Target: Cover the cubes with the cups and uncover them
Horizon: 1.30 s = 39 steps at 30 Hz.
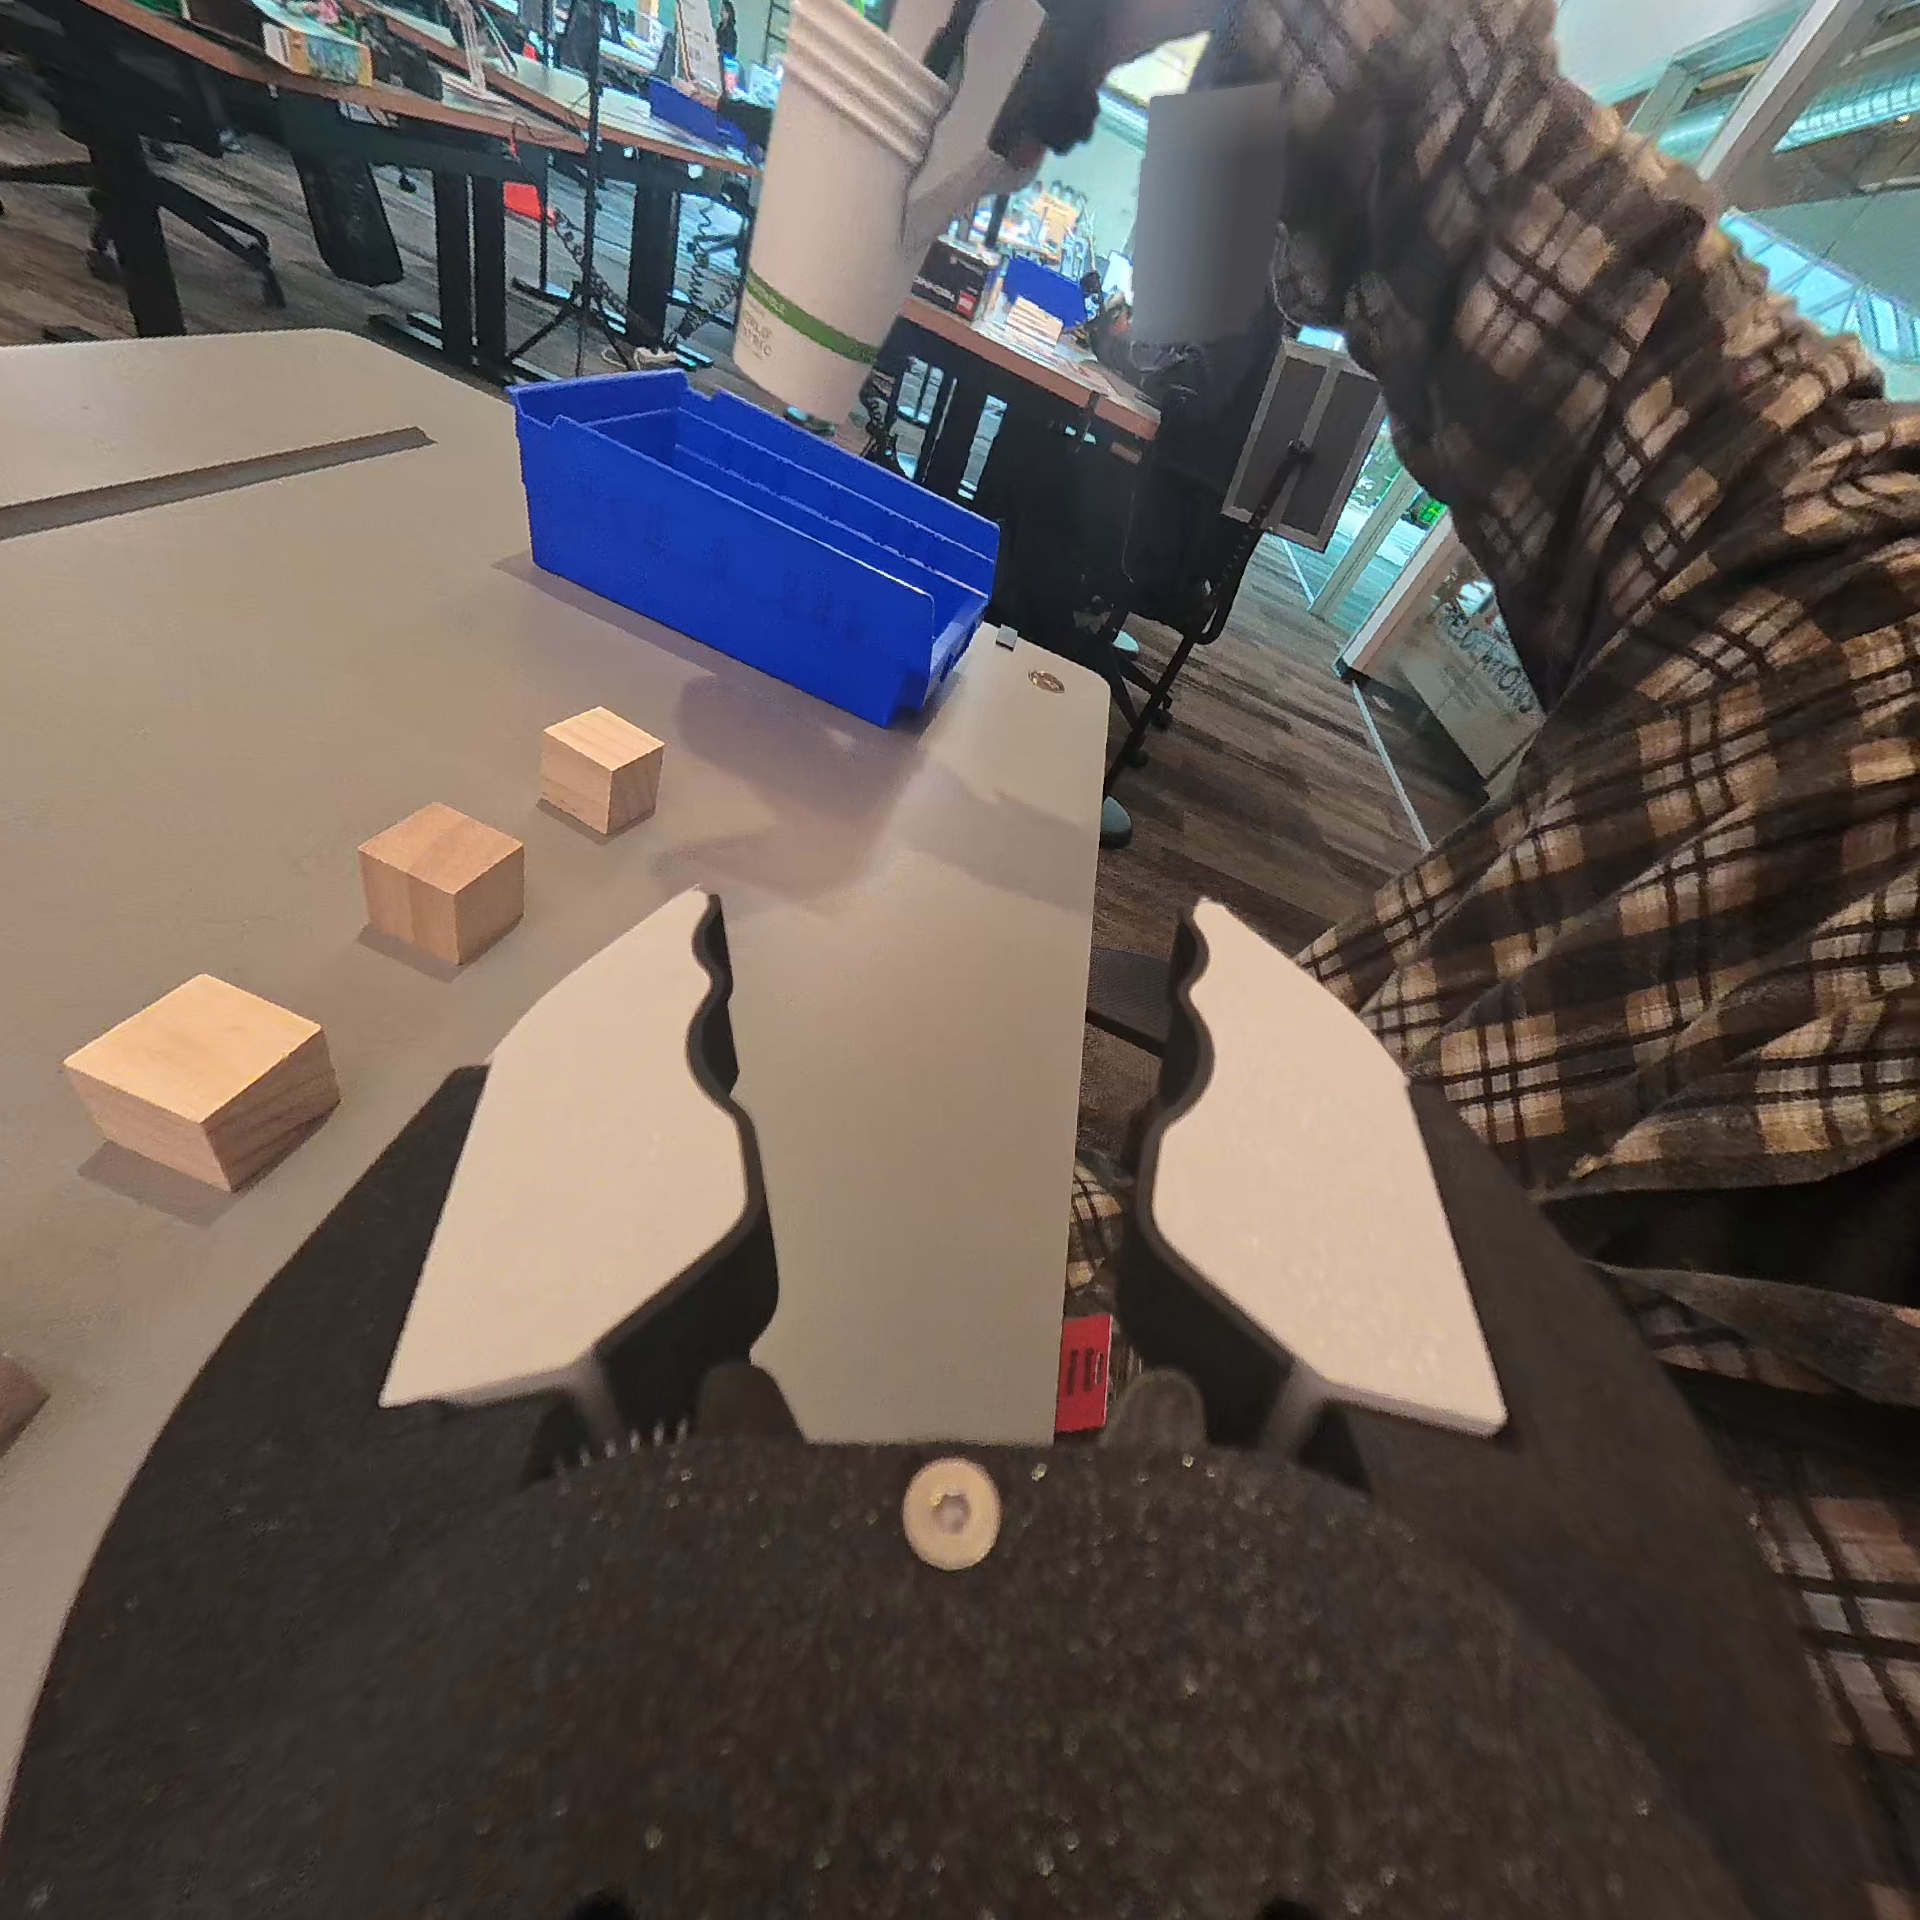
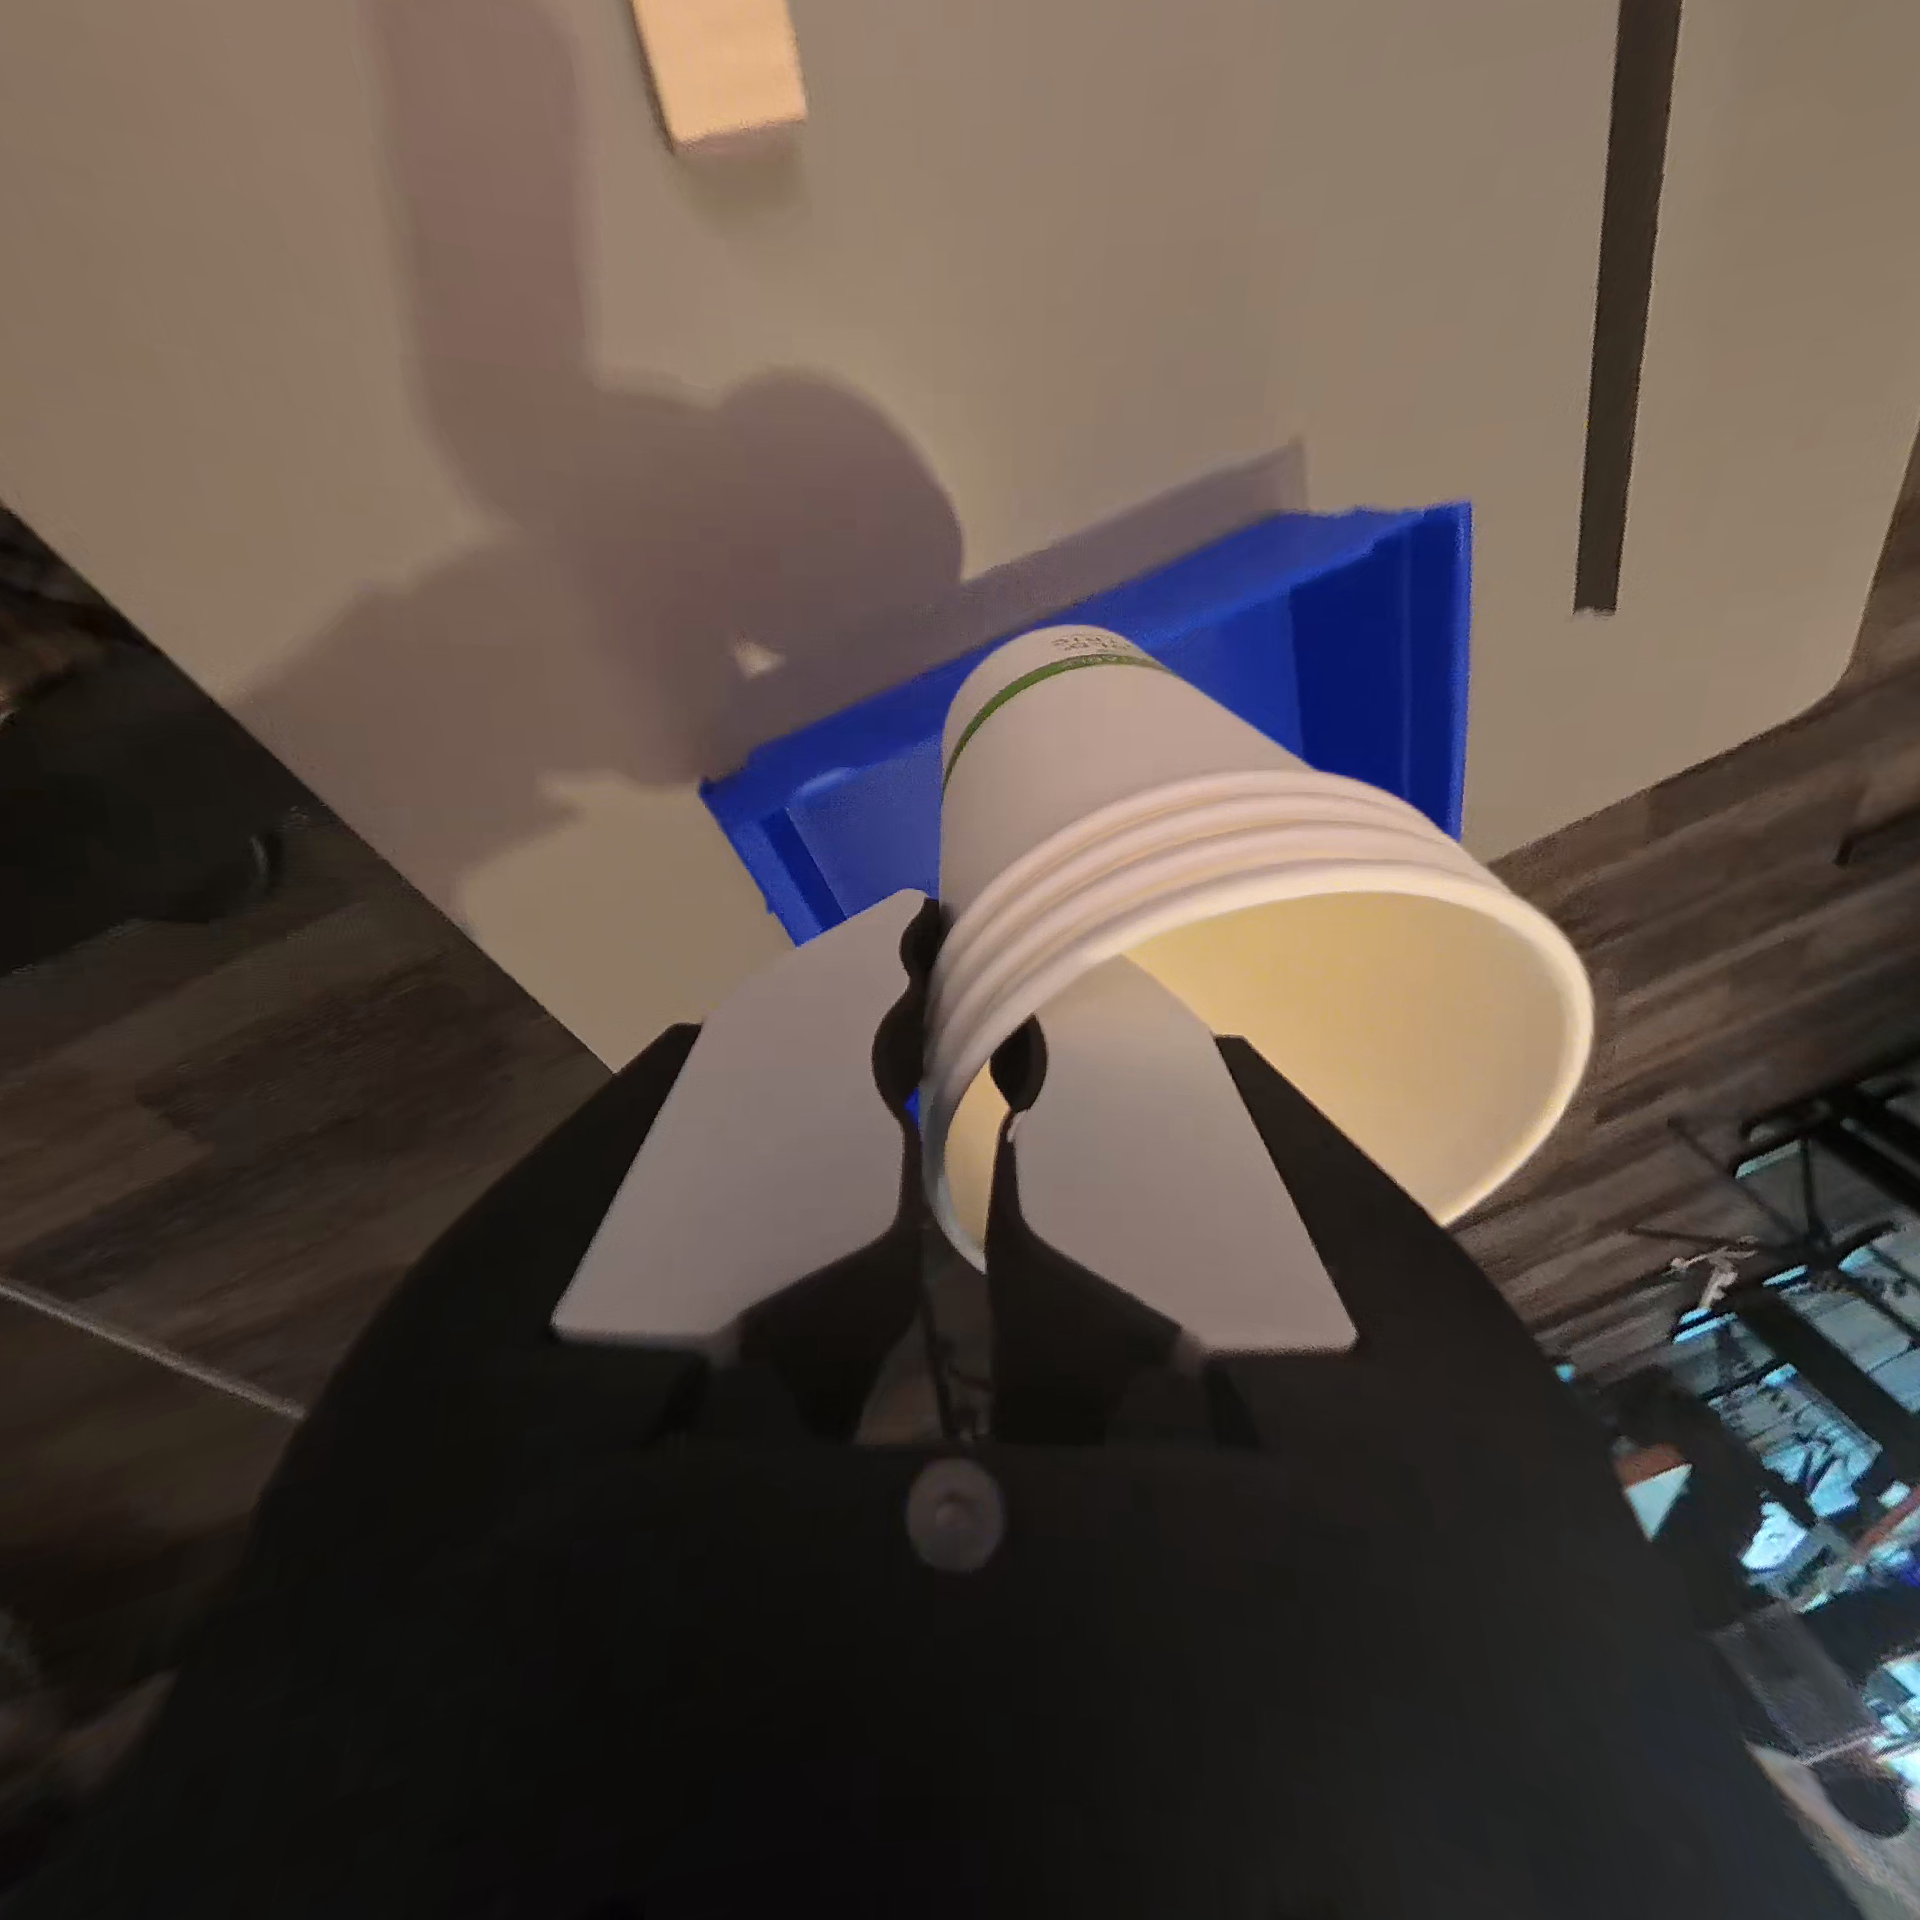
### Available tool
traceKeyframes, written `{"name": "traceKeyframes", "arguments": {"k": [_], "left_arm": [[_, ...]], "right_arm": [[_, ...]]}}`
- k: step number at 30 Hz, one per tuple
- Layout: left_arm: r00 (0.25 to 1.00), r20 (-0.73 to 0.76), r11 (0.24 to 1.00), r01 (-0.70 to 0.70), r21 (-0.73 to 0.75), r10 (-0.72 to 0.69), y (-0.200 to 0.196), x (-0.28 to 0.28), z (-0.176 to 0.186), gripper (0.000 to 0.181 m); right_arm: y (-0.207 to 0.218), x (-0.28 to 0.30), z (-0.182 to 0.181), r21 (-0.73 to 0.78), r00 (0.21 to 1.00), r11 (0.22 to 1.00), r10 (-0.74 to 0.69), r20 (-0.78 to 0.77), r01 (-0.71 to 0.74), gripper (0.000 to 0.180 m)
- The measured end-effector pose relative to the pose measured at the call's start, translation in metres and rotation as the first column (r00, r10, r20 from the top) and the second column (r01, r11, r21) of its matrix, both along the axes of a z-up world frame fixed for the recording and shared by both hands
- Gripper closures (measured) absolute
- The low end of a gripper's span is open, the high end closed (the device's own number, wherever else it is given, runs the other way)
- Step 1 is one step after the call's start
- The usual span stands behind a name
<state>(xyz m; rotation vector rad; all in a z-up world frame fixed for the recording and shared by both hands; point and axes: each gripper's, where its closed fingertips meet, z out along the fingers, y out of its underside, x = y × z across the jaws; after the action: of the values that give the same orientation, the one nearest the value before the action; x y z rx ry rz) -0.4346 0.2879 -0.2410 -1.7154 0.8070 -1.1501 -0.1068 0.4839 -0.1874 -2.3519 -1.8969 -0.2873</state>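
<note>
Three wooden cubes stand uncovered in a row on the grey table [image 1: 260, 644]: a near one [image 1: 203, 1081], a middle one [image 1: 442, 881] and a far one [image 1: 601, 767]. My left gripper [image 1: 951, 935] is open and empty, low over the table's right edge, to the right of the cubes. My right gripper [image 2: 961, 971] is shut on the rim of a stack of white paper cups [image 2: 1174, 883] with a green band, held in the air above the blue bin [image 2: 1351, 675]. The stack [image 1: 842, 208] also shows high up in the left wrist view. One cube [image 2: 722, 73] shows at the top of the right wrist view.
The blue plastic bin [image 1: 748, 540] sits near the table's far right corner, beyond the cubes. A person's plaid sleeve [image 1: 1558, 623] fills the right side. A dark slot [image 2: 1626, 312] runs across the tabletop. Desks and chairs stand beyond the table.
</note>
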Motion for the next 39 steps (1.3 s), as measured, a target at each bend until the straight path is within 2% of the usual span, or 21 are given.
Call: {"name": "traceKeyframes", "arguments": {"k": [5,12,18,25,26,30,32,33,39], "left_arm": [[1.0,-0.022,1.0,0.007,-0.002,-0.007,0.001,0.005,-0.005,0.101],[0.999,-0.04,1.0,0.004,0.0,-0.004,0.008,0.008,-0.011,0.102],[0.999,-0.037,1.0,0.001,-0.005,-0.001,0.016,0.007,-0.014,0.103],[0.999,-0.033,1.0,-0.005,-0.023,0.004,0.021,0.005,-0.019,0.103],[0.999,-0.032,1.0,-0.005,-0.023,0.004,0.021,0.005,-0.019,0.103],[0.999,-0.038,1.0,-0.009,-0.027,0.008,0.021,0.003,-0.02,0.103],[0.999,-0.039,1.0,-0.011,-0.025,0.01,0.02,0.003,-0.019,0.102],[0.999,-0.04,1.0,-0.012,-0.022,0.011,0.02,0.002,-0.018,0.102],[0.998,-0.063,1.0,-0.009,-0.006,0.009,0.014,0.003,-0.015,0.101]], "right_arm": [[0.044,0.039,-0.024,-0.04,0.992,0.992,-0.114,0.053,0.117,0.173],[0.09,0.074,-0.088,-0.117,0.974,0.968,-0.216,0.062,0.222,0.172],[0.106,0.094,-0.138,-0.167,0.964,0.949,-0.257,0.07,0.266,0.172],[0.109,0.095,-0.163,-0.186,0.963,0.945,-0.26,0.069,0.269,0.172],[0.11,0.095,-0.164,-0.179,0.963,0.946,-0.26,0.075,0.27,0.171],[0.115,0.093,-0.162,-0.139,0.963,0.953,-0.262,0.055,0.267,0.15],[0.117,0.092,-0.155,-0.11,0.965,0.959,-0.258,0.035,0.26,0.13],[0.118,0.091,-0.149,-0.093,0.967,0.962,-0.256,0.021,0.256,0.121],[0.115,0.079,-0.093,0.032,0.972,0.973,-0.224,-0.074,0.227,0.095]]}}
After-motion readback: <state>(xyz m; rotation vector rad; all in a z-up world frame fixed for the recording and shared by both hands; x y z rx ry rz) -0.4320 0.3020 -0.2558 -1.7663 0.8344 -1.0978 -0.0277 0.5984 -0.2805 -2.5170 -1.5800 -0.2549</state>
